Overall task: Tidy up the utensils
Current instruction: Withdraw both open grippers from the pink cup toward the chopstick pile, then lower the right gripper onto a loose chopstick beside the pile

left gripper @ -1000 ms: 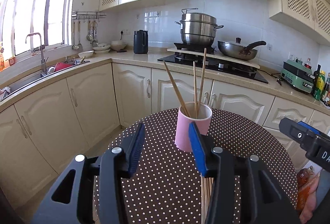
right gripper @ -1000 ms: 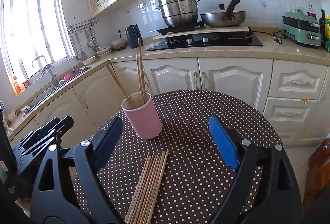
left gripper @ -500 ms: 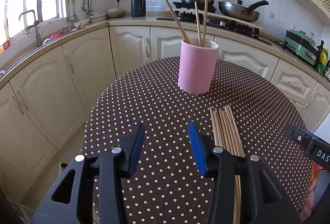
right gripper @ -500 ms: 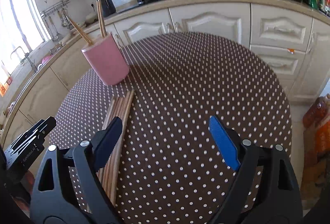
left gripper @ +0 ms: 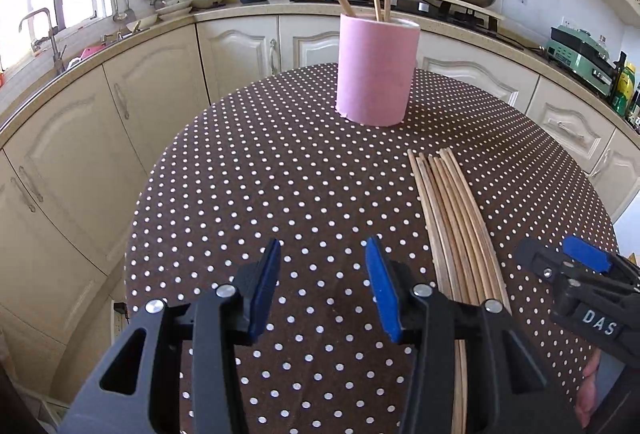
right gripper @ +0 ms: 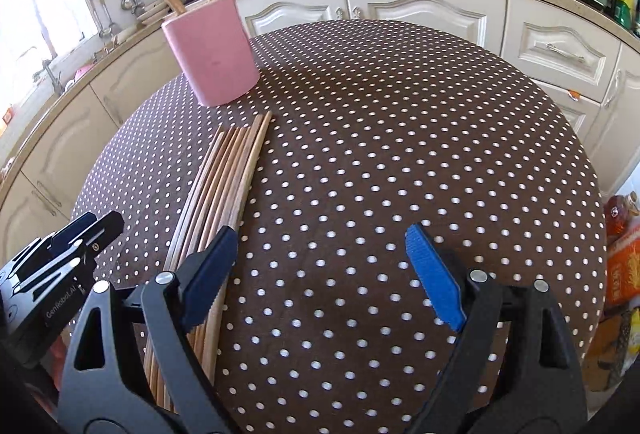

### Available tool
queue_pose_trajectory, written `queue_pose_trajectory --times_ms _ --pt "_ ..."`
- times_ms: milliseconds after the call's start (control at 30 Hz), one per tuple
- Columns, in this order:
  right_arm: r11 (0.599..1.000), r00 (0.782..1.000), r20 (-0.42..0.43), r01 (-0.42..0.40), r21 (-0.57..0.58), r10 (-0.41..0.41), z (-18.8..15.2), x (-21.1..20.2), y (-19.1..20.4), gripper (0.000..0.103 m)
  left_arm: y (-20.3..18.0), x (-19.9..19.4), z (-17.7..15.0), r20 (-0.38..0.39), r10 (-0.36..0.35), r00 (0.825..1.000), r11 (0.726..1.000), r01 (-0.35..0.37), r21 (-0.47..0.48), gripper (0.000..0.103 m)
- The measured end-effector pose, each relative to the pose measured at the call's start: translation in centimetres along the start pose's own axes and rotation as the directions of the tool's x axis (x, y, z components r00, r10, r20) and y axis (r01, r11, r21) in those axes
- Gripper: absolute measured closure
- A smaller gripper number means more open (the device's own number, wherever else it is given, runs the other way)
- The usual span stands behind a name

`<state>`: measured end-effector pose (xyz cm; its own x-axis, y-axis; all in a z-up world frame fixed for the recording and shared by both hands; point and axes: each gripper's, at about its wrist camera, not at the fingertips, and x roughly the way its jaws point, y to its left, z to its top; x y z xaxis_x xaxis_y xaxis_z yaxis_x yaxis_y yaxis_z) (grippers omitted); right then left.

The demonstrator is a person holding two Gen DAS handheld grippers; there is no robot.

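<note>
Both grippers were empty over the table (left gripper: 248,170): left gripper (left gripper: 322,288) part open, right gripper (right gripper: 320,274) wide; loose chopsticks (left gripper: 452,218) lay between them, near the pink holder (left gripper: 376,74). Step judged: approach to pick; next, one gripper must straddle a stick.

A round table (left gripper: 256,194) wears brown cloth dotted white. The cylindrical holder (left gripper: 376,70) is pink, the loose wooden chopsticks (left gripper: 452,218) tan, the kitchen cabinets (left gripper: 240,54) cream.

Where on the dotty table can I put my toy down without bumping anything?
The bare cloth right of the loose chopsticks, out to the table edge, is widest. Left of the pink cup and chopsticks there is bare cloth too. It is crowded where the chopsticks lie in front of the cup.
</note>
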<state>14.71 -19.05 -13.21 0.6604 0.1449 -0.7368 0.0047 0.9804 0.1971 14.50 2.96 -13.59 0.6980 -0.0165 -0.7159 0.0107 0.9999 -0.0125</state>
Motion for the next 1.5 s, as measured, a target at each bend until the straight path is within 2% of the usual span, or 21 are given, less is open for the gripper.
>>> queue_pose_trajectory --times_ms 167,300,433,633,967,1067,1200,1500 --pt "0.999 1.0 -0.015 0.014 -0.033 -0.014 0.5 1.0 1.6 0.017 -0.5 0.6 -0.4 -0.02 -0.019 1.0 1.0 0.019 0.005 0.059" --pt "0.994 0.997 -0.035 0.071 -0.087 -0.074 0.6 1.5 2.9 0.017 -0.8 0.7 -0.6 -0.024 -0.035 0.999 0.999 0.035 0.008 0.059" --pt "0.994 0.994 -0.048 0.096 -0.046 -0.098 0.9 1.9 3.0 0.017 -1.0 0.9 -0.6 -0.026 -0.047 0.999 0.999 0.047 0.007 0.058" --pt "0.991 0.991 -0.05 0.119 -0.061 -0.123 2.0 2.7 3.5 0.017 -1.4 1.0 -0.5 -0.025 -0.066 0.998 0.998 0.066 0.011 0.058" --pt "0.993 0.994 -0.062 0.087 -0.074 -0.092 2.9 4.2 4.1 0.018 -1.1 1.5 -0.3 -0.029 -0.093 0.995 0.996 0.093 -0.012 0.057" --pt "0.993 0.994 -0.053 0.095 -0.073 -0.099 2.9 4.0 3.9 0.027 -1.0 1.5 -0.2 -0.029 -0.102 0.994 0.995 0.101 -0.017 0.056" --pt "0.994 0.996 -0.042 0.081 -0.079 -0.084 2.8 3.7 4.0 0.047 -0.7 1.5 -0.1 -0.03 -0.121 0.992 0.992 0.12 -0.033 0.055" --pt "0.999 0.999 -0.033 0.04 -0.029 -0.041 2.3 2.8 2.4 0.047 -0.2 1.5 -0.2 -0.027 -0.144 0.989 0.989 0.143 -0.038 0.053"
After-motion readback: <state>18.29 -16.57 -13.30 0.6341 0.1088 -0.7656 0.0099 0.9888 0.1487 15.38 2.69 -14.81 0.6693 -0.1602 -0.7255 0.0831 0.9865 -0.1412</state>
